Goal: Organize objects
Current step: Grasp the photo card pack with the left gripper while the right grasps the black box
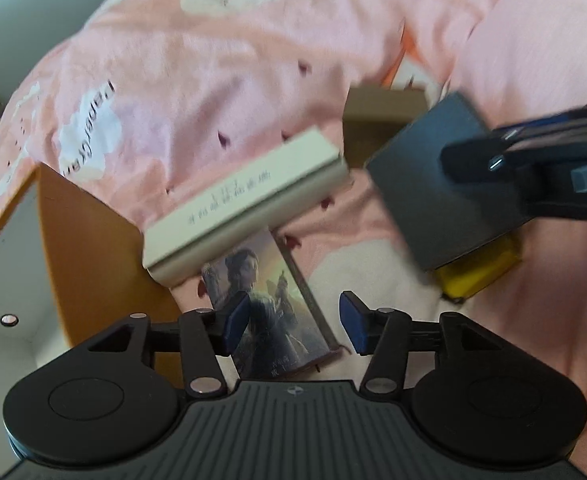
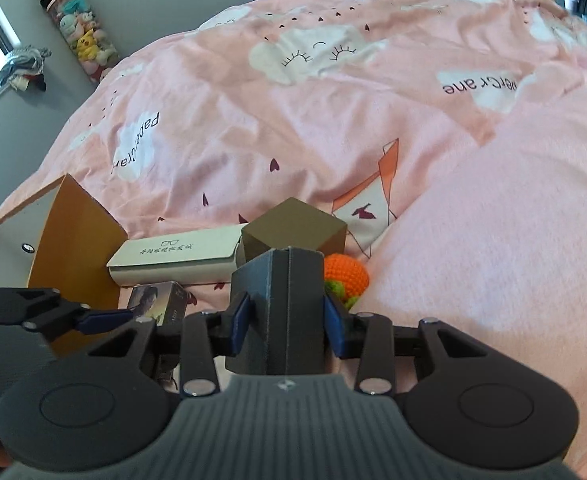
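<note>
Right gripper clamps one dark box; left gripper gapes above one card pack, beside one white case and one brown cube

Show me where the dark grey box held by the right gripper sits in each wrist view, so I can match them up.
Left wrist view: the dark grey box is at right of centre, clamped by the right gripper reaching in from the right edge.
Right wrist view: the same box is at bottom centre, pinched between the blue pads.
Shared landmark: the long white glasses box, to the left of the dark box in both views.
</note>
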Motion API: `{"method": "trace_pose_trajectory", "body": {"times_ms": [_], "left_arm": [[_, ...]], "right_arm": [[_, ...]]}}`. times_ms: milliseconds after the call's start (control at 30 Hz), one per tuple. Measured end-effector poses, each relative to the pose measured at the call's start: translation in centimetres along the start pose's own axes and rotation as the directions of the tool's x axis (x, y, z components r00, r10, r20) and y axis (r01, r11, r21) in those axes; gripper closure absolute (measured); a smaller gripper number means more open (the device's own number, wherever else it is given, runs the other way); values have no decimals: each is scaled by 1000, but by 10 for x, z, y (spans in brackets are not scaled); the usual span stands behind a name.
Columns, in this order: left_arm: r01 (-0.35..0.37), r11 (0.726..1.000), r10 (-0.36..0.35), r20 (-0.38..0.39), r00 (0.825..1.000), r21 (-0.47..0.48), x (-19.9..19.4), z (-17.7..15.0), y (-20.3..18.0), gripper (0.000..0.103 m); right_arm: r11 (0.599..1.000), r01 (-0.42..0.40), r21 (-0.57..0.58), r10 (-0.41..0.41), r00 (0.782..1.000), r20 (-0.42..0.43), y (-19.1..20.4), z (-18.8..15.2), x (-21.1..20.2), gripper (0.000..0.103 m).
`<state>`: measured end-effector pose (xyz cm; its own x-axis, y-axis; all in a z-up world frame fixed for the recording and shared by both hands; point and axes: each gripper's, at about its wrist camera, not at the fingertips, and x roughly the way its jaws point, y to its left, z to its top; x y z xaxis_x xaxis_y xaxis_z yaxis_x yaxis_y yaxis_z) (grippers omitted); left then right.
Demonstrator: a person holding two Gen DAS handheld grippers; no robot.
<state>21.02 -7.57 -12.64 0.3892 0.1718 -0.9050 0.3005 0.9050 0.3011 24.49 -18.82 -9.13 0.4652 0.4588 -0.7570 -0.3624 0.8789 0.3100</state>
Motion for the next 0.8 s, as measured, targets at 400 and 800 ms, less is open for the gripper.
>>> {"method": "trace_pose_trajectory", "body": {"times_ms": [400,800], "left_arm": [[-81,997,82,-60,995,17,16,4,-3,49],[121,971,-96,128,987,-207,-46,-13,28,72]], "right_arm": [[1000,-2,-16,2,1000,12,2,-2,-2,61],[995,19,-95,-13,998,65,17,-9,-33,61]]}}
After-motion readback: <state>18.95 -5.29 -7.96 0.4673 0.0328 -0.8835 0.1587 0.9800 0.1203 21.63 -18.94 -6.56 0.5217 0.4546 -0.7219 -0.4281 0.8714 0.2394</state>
